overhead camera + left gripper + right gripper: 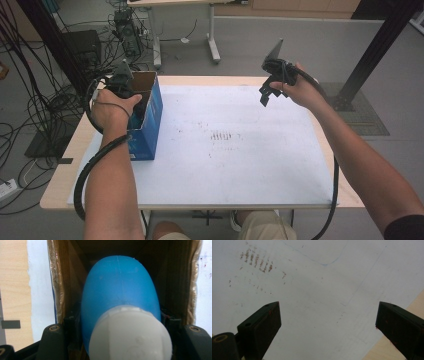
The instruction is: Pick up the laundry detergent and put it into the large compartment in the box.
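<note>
Here, the left tool [120, 340] pinches a blue plastic bottle with a white cap [120, 290], long axis pointing down into the open blue cardboard box [150, 117]; the right tool [328, 322] hovers spread.

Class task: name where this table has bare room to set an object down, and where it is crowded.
Free: the white sheet from the blue box across to the right gripper, bearing only faint stains. Crowded: the box at the left edge, where the left gripper holds a blue bottle.
</note>
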`<state>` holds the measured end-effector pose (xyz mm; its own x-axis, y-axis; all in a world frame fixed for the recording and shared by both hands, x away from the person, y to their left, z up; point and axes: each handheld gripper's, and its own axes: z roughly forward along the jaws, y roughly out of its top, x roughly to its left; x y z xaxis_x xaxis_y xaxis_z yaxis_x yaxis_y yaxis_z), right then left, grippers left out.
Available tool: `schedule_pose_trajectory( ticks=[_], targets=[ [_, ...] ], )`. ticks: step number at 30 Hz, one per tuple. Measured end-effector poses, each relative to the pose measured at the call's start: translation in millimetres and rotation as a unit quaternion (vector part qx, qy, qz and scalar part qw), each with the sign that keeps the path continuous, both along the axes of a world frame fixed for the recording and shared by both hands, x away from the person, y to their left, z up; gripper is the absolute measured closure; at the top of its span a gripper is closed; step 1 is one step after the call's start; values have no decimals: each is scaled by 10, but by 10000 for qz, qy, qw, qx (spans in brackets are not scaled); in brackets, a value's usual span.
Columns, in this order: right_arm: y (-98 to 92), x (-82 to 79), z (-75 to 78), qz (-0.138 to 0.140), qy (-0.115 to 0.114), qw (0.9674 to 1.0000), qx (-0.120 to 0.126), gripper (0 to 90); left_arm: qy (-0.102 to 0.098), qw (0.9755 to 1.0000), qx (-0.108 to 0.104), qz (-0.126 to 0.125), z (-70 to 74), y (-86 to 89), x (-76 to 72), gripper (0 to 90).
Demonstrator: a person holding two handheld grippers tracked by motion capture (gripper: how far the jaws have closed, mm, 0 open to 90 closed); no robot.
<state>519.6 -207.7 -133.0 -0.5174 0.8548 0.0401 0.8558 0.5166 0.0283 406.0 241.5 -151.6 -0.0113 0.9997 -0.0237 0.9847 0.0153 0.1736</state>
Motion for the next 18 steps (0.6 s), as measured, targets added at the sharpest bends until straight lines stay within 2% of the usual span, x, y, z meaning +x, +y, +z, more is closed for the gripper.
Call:
schedule_pose_trajectory(
  ticks=[18],
  targets=[
    [1,-11,-2,-4,-10,10000,2,62,-9,10000,42,-55,-36,-31,-7,375]
  ],
)
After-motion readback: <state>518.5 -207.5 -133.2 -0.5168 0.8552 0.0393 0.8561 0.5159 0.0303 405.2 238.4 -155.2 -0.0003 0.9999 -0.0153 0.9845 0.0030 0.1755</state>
